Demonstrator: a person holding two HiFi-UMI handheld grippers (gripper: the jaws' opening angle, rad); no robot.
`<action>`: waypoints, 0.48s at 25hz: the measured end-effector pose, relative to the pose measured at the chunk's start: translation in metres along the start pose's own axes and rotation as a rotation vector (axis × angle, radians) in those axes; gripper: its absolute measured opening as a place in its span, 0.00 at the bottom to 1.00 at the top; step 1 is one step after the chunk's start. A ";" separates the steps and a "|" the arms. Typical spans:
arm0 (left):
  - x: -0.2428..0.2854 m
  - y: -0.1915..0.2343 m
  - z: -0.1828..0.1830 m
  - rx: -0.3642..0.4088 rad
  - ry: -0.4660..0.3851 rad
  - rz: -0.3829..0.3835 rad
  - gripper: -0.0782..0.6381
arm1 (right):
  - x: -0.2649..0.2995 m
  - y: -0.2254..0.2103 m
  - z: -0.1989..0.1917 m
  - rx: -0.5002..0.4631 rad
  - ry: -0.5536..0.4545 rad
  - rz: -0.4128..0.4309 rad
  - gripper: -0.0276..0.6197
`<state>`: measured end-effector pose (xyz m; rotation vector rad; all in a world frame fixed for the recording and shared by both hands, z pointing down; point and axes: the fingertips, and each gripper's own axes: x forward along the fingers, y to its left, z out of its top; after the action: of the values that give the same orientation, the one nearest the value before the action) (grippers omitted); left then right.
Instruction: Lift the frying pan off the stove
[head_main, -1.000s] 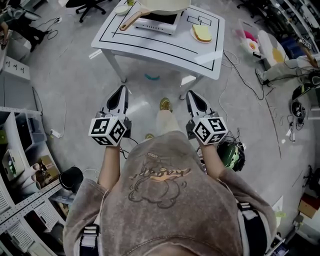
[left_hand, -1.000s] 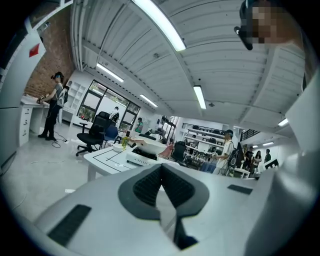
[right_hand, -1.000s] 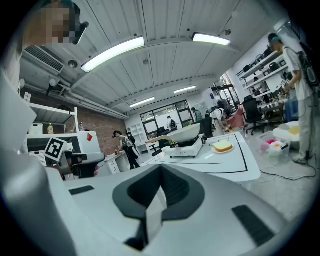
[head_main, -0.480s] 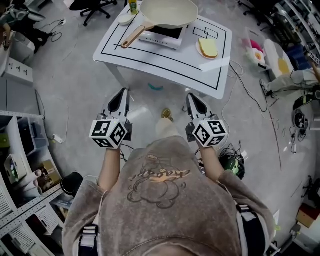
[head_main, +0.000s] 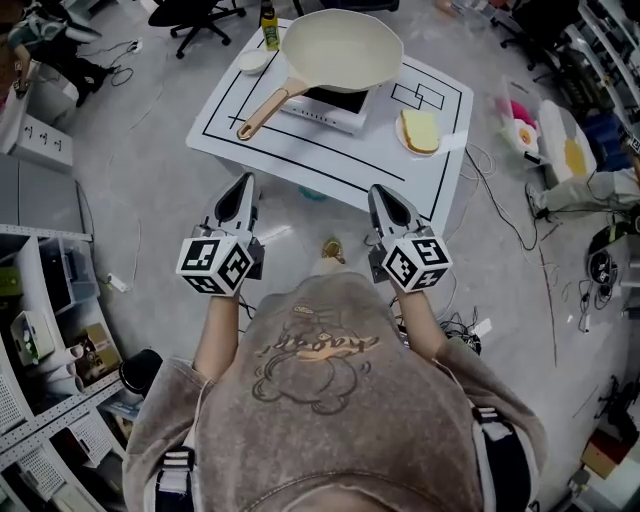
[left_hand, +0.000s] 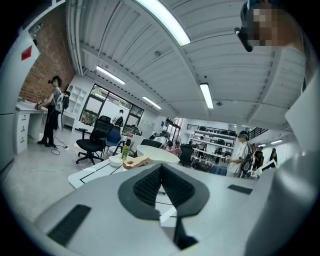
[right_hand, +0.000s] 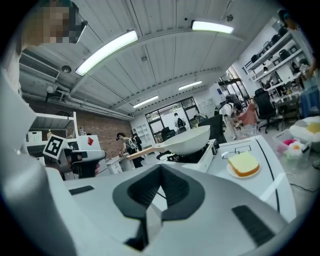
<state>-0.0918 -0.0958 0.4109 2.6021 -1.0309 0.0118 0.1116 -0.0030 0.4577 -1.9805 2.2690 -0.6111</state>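
Nothing is lifted yet: the cream frying pan with a wooden handle (head_main: 342, 50) sits on the white stove (head_main: 322, 108) on the white bench (head_main: 300, 152), well apart from my left claw (head_main: 243, 184) and right claw (head_main: 381, 192), both pressed together, empty.

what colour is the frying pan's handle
Light tan, like wood. The handle sticks out from the cream frying pan; it shows best in the head view.

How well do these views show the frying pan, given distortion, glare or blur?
Head view: fisheye bends the room's edges, but the frying pan on the stove is sharp and evenly lit. Left gripper view: black vignette, bright ceiling lamps, the shut left gripper fills the foreground, pan small. Right gripper view: same vignette, right gripper shut, pan clear.
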 end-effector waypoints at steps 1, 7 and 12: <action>0.007 0.000 0.004 0.000 -0.005 0.004 0.12 | 0.006 -0.004 0.005 -0.004 0.002 0.009 0.03; 0.044 0.000 0.020 -0.003 -0.038 0.040 0.12 | 0.038 -0.030 0.029 -0.019 0.010 0.055 0.03; 0.066 -0.002 0.025 -0.018 -0.054 0.061 0.12 | 0.058 -0.043 0.039 -0.029 0.032 0.099 0.03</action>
<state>-0.0446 -0.1457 0.3951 2.5669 -1.1234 -0.0528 0.1540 -0.0726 0.4487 -1.8705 2.3907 -0.6075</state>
